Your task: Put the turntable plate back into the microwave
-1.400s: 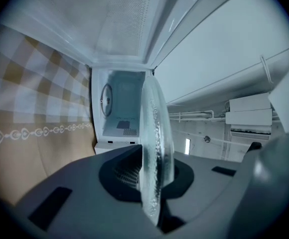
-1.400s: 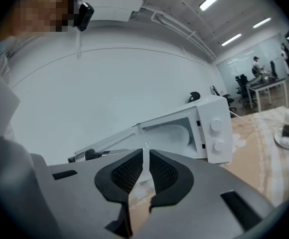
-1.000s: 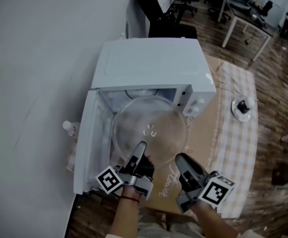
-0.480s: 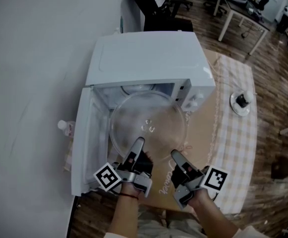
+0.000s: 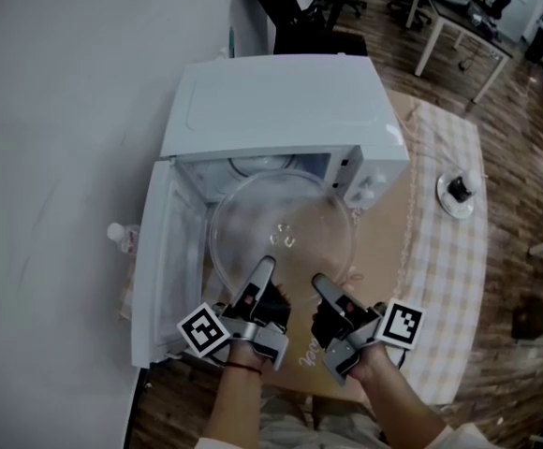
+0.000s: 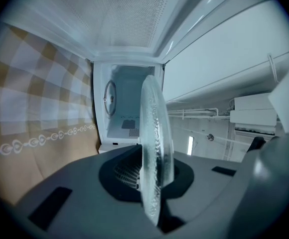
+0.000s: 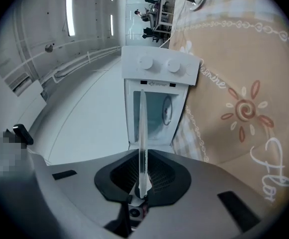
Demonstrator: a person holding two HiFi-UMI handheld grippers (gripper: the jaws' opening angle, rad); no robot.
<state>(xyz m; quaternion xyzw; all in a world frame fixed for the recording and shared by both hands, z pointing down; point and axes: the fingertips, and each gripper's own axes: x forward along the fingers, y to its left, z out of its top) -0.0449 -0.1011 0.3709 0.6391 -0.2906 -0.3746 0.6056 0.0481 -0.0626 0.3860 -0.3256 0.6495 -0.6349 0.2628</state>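
The clear glass turntable plate (image 5: 281,227) hangs roughly level in front of the open cavity of the white microwave (image 5: 271,110), its far edge over the opening. The microwave door (image 5: 154,269) is swung open to the left. My left gripper (image 5: 262,271) is shut on the plate's near rim, and my right gripper (image 5: 320,285) is shut on the rim just to its right. In the left gripper view the plate (image 6: 154,148) stands edge-on between the jaws, with the cavity (image 6: 127,108) behind. In the right gripper view the plate (image 7: 142,148) is a thin edge in the jaws, below the knob panel (image 7: 157,63).
A small bottle (image 5: 126,238) stands left of the door, by the wall. On the checked tablecloth (image 5: 449,251) at the right lies a white disc with a dark part (image 5: 457,193). Desks and office chairs (image 5: 440,17) fill the room behind.
The right gripper has rolled and slid left and lower along the plate's rim, closer to the left gripper. The left gripper and plate have stayed about where they were.
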